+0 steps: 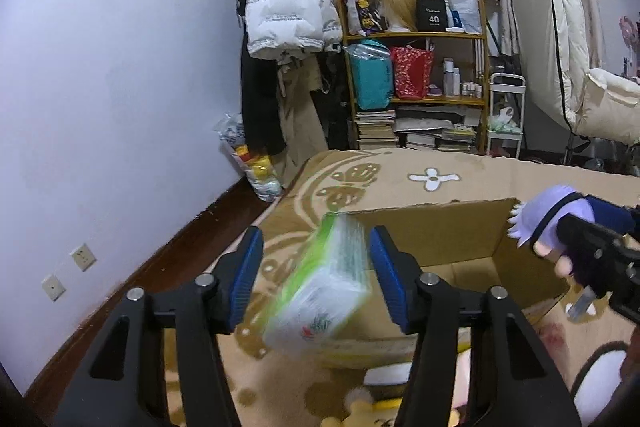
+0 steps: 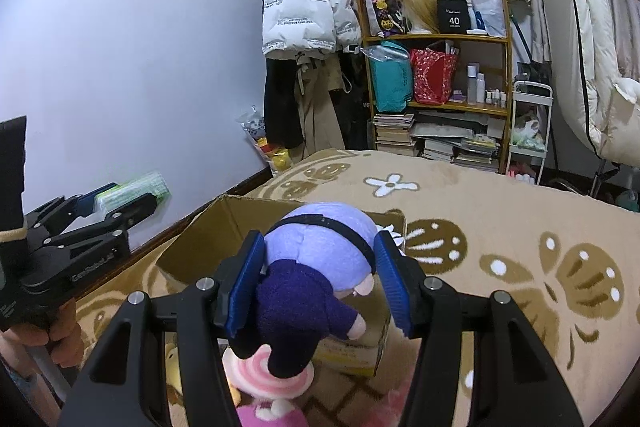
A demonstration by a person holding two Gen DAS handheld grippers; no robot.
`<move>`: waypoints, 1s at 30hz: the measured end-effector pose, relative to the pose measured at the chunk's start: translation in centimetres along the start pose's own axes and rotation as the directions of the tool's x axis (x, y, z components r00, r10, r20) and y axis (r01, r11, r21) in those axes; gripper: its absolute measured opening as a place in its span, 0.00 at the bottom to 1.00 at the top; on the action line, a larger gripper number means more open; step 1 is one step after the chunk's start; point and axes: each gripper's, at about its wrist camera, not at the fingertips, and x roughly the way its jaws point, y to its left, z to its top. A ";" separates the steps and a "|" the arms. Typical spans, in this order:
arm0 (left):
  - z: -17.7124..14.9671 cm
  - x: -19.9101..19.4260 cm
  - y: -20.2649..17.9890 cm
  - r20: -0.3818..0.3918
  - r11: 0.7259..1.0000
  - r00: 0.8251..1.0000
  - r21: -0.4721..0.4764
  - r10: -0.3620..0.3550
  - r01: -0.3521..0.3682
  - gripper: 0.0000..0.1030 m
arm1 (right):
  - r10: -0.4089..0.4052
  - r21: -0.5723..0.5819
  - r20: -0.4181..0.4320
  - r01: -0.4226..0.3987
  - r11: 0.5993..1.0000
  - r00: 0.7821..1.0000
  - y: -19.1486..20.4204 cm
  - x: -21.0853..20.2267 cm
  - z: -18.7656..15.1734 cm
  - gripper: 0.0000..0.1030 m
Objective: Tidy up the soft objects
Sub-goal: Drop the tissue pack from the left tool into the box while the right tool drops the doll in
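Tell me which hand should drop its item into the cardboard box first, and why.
Right, probably. The right gripper holds the purple-haired plush doll directly over the cardboard box. The left gripper holds its tissue pack off to the box's left, nearer the wall, so it has farther to travel.

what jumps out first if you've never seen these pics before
Probably the purple-haired plush doll clamped in the right tool, hanging over the open cardboard box on the patterned rug. Next, the green-and-white tissue pack, blurred, between the left tool's blue pads, beside that box.
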 end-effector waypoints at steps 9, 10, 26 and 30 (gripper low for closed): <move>-0.2 4.4 -0.2 -0.100 0.999 0.994 -0.019 -0.050 0.048 0.42 | 0.018 -0.014 -0.024 -0.018 1.000 1.000 0.1 3.1 0.7 0.58; -0.3 4.7 0.0 -0.109 0.999 0.993 -0.025 -0.047 0.045 0.42 | 0.021 -0.014 -0.030 -0.021 1.000 0.999 0.1 3.5 0.6 0.58; -1.0 3.8 1.9 -0.169 0.999 0.986 -0.053 -0.004 -0.005 0.94 | 0.035 0.066 -0.059 -0.031 0.997 0.998 -0.7 2.3 0.3 1.00; -1.4 2.4 2.0 -0.171 0.999 0.985 -0.044 -0.021 0.013 0.97 | 0.012 0.068 -0.046 -0.008 0.998 0.999 -0.2 0.6 0.3 1.00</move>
